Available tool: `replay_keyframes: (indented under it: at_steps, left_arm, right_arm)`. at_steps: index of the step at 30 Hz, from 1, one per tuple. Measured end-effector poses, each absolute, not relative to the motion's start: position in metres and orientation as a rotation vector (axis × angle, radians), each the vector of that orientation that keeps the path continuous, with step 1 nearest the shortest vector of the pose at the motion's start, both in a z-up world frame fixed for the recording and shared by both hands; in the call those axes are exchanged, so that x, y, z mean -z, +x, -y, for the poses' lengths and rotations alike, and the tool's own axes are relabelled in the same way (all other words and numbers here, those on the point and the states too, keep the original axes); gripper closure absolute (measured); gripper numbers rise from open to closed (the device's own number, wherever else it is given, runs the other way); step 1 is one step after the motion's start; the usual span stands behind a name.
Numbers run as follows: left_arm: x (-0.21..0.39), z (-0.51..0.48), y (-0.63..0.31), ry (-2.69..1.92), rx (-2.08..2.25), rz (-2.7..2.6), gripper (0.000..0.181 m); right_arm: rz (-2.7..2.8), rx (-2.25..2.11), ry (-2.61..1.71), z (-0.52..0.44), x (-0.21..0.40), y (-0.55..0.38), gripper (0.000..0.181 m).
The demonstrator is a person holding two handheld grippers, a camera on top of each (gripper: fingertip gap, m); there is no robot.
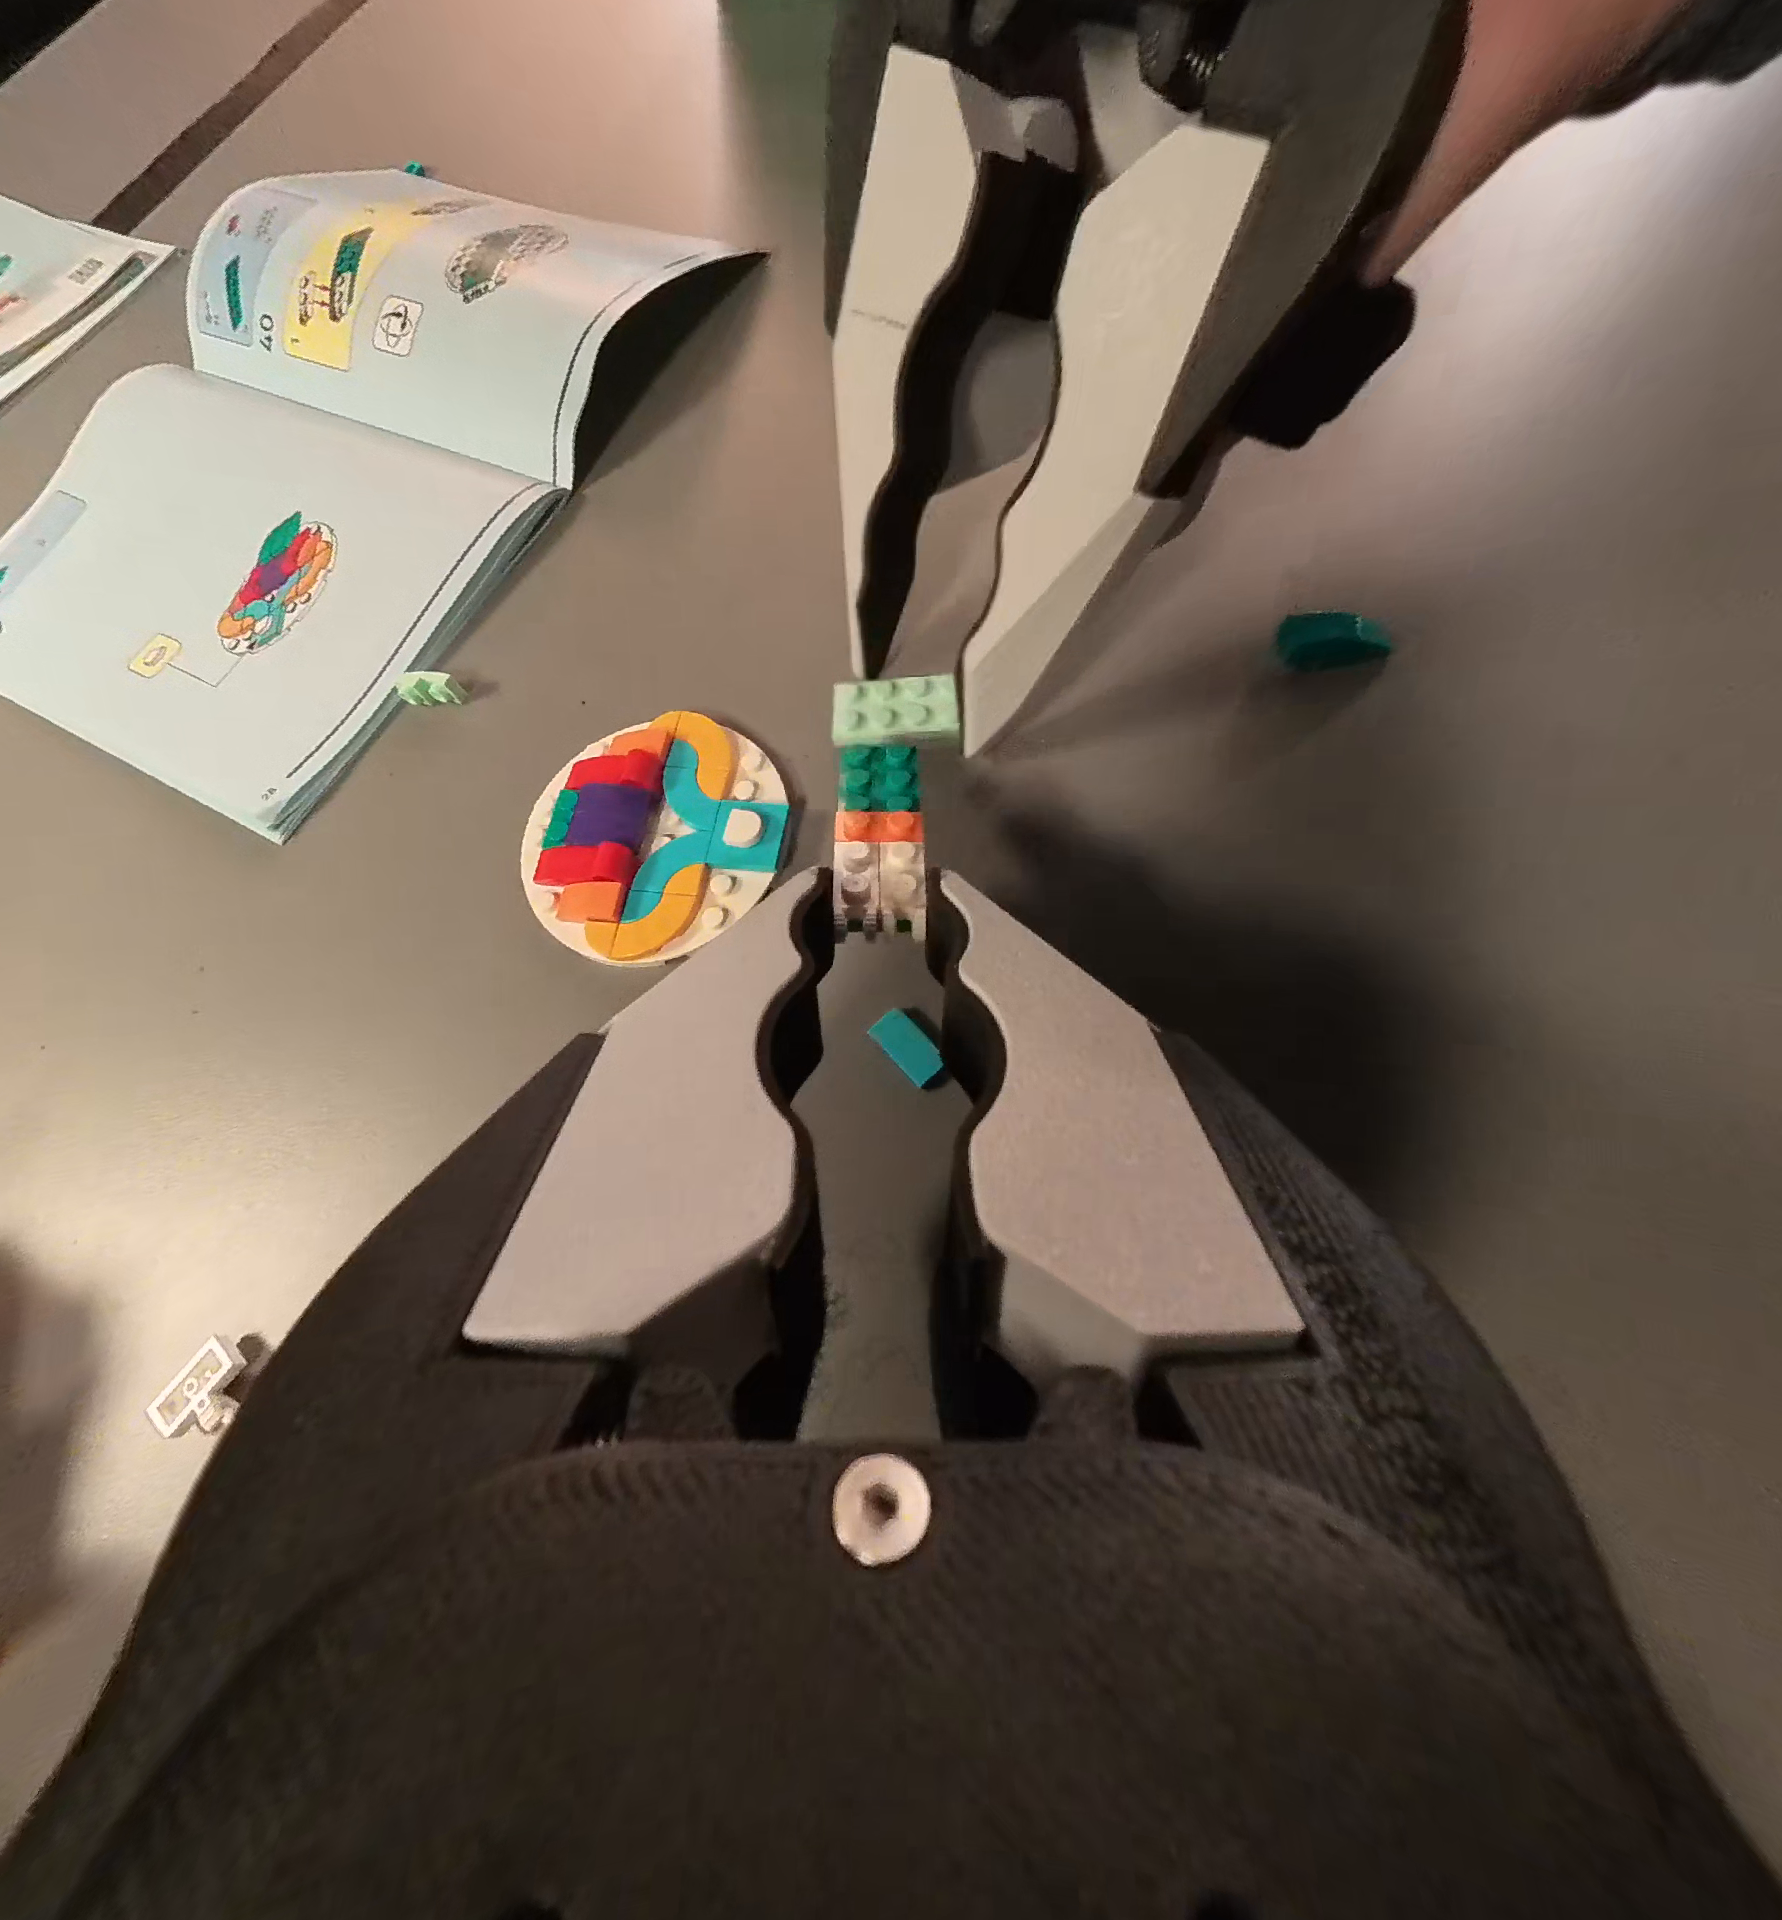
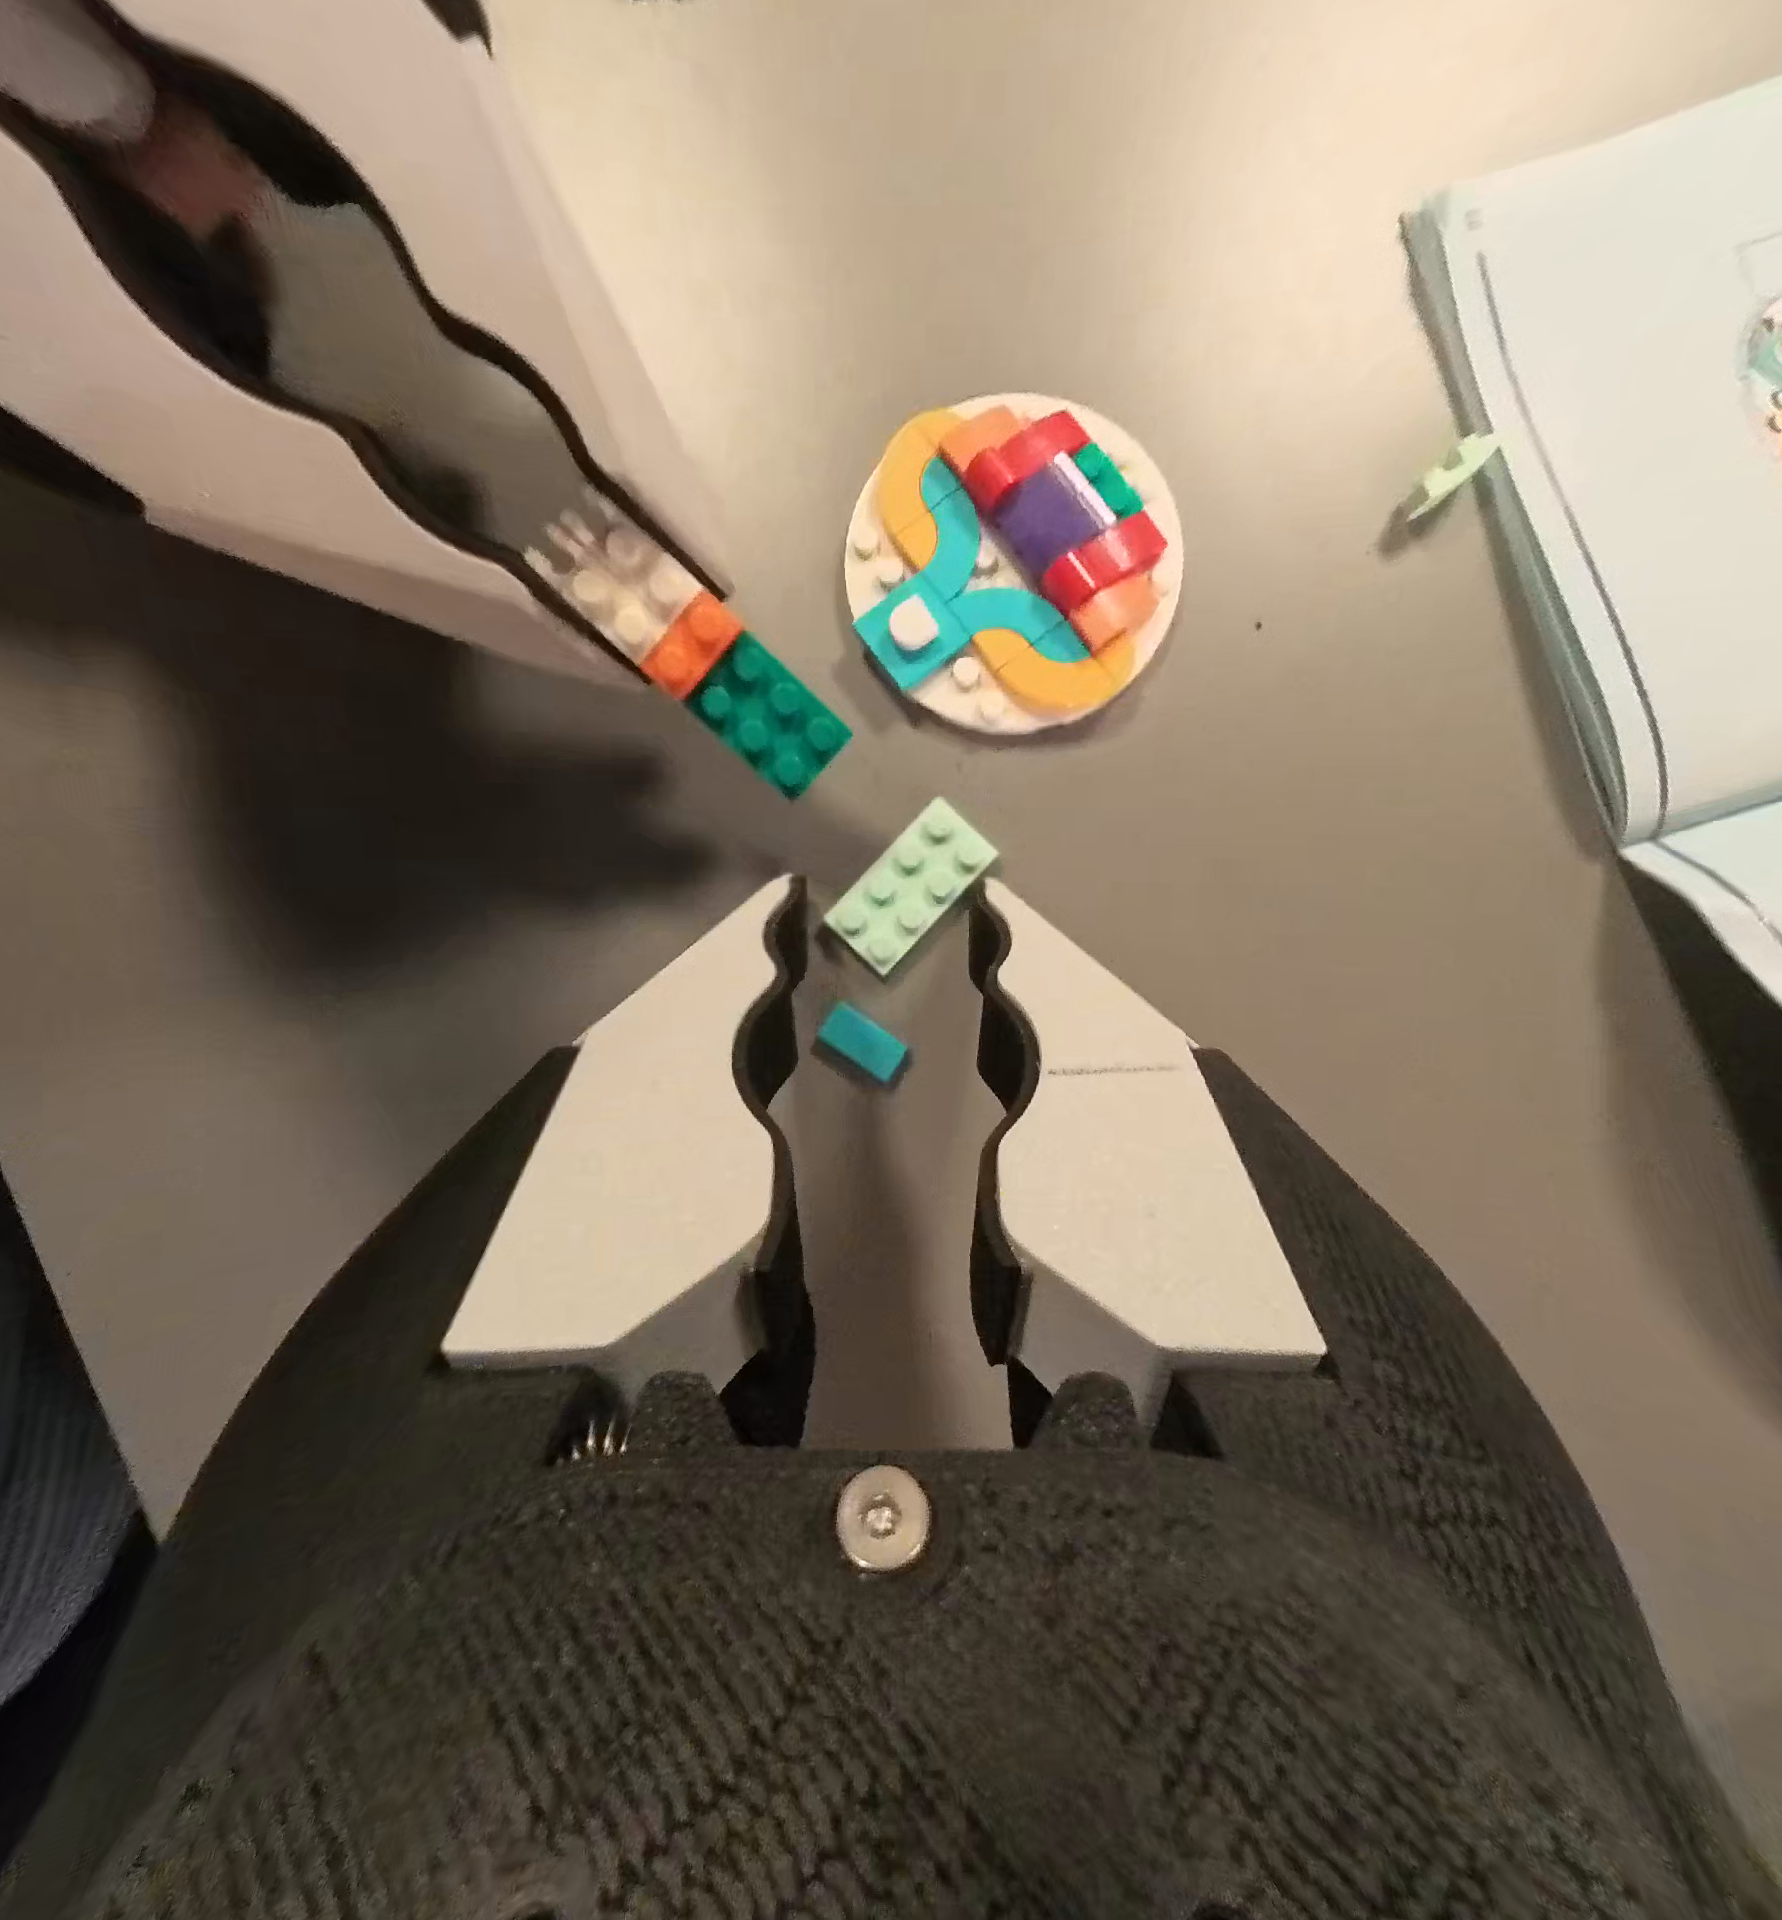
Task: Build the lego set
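Observation:
My left gripper (image 1: 884,888) is shut on the white end of a small assembly (image 1: 880,821) of white, orange and dark green bricks, held above the grey table; it also shows in the right wrist view (image 2: 731,675), with the left gripper (image 2: 684,634) coming in from the upper left. My right gripper (image 2: 885,883) holds a mint green plate (image 2: 913,883) askew between its tips, just short of the assembly's green end. In the left wrist view the right gripper (image 1: 918,707) comes down from the top with the mint plate (image 1: 897,712).
A round white plate with a colourful build (image 1: 658,836) (image 2: 1012,561) lies beside the assembly. A blue tile (image 1: 906,1047) (image 2: 861,1044) lies under the grippers. An open instruction booklet (image 1: 243,582) (image 2: 1593,520), a dark teal piece (image 1: 1328,639) and a white piece (image 1: 196,1387) lie around. The grippers' ends are close to 6 centimeters from one another. About 8 centimeters separates my right fingertips from the dark teal piece (image 1: 1328,639).

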State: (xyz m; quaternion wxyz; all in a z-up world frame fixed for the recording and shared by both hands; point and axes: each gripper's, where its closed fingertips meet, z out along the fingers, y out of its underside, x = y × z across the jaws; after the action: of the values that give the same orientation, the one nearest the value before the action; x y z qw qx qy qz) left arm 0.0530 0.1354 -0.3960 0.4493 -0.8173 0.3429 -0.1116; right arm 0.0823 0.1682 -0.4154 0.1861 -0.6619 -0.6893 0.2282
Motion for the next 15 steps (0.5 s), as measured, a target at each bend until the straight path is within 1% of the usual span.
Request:
replay_keyframes:
  at_steps: [4,5,9,13,14,15]
  left_arm:
    - [0.398,-0.136,0.051,-2.027,0.264,-0.847,0.166]
    - [0.398,-0.136,0.051,-2.027,0.266,-0.846,0.166]
    - [0.396,-0.136,0.052,-2.010,0.268,-0.850,0.166]
    - [0.379,-0.126,0.068,-1.898,0.433,-0.882,0.166]
    - [0.375,-0.123,0.072,-1.876,0.483,-0.891,0.166]
    - [0.373,-0.121,0.074,-1.862,0.511,-0.889,0.166]
  right_arm:
    - [1.955,-0.598,-1.833,-0.167,0.416,0.076,0.155]
    - [1.978,-0.579,-1.814,-0.166,0.417,0.076,0.164]
    - [2.102,-0.428,-1.672,-0.176,0.412,0.083,0.167]
    - [2.215,-0.645,-1.400,-0.158,0.373,0.081,0.168]
    - [2.250,-0.674,-1.321,-0.152,0.363,0.083,0.181]
    - [2.259,-0.684,-1.254,-0.148,0.353,0.083,0.181]
